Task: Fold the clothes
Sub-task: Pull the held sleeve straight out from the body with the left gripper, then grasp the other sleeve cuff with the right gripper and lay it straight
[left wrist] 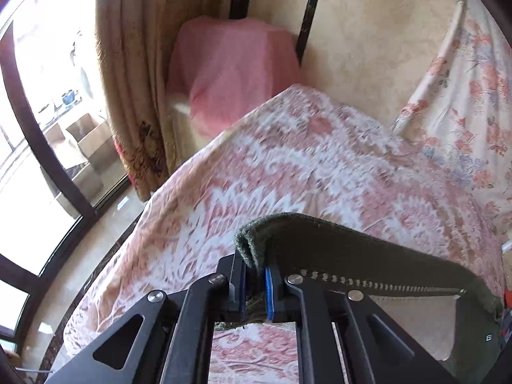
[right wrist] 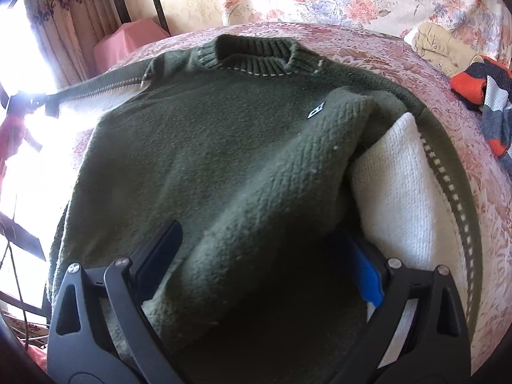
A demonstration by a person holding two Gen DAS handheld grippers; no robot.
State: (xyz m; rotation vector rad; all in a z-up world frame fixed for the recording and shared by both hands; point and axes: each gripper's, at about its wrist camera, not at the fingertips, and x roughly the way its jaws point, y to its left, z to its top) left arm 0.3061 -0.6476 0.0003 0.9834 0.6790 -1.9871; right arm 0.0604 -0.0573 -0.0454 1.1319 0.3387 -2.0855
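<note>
Left gripper [left wrist: 255, 283]: jaws are clamping together on the dark green cuff [left wrist: 252, 243] of the sweater's sleeve. The sleeve is running off to the right from the grip, lifted above the bed [left wrist: 288, 166], its white dashed stitching facing the camera. Image is blurring slightly across the bedspread.

Right gripper [right wrist: 256, 256]: jaws are standing wide apart, one on each side of a raised fold of green knit [right wrist: 256, 185]. The knit is lying between them; whether either pad is touching it I cannot tell. The blue pad [right wrist: 368, 275] on the right-hand jaw is showing clearly.

Sweater [right wrist: 198, 147]: lying front-up across the middle of the bed, ribbed collar [right wrist: 256, 54] pointing toward the far edge, small white label on the chest. One sleeve is stretching out toward the bed's left edge into window glare. The other sleeve is lying along the sweater's right side, its white inner face [right wrist: 396, 192] turned upward.

Other items: a tan garment [right wrist: 441, 48] and an orange, navy and white striped one [right wrist: 489, 102] are sitting near the bed's far right corner, apart from the sweater. A pink-draped object [left wrist: 230, 73] is standing beyond the bed's far left corner, beside the curtain [left wrist: 134, 80]. Floral fabric [left wrist: 464, 112] is hanging behind the far edge.
</note>
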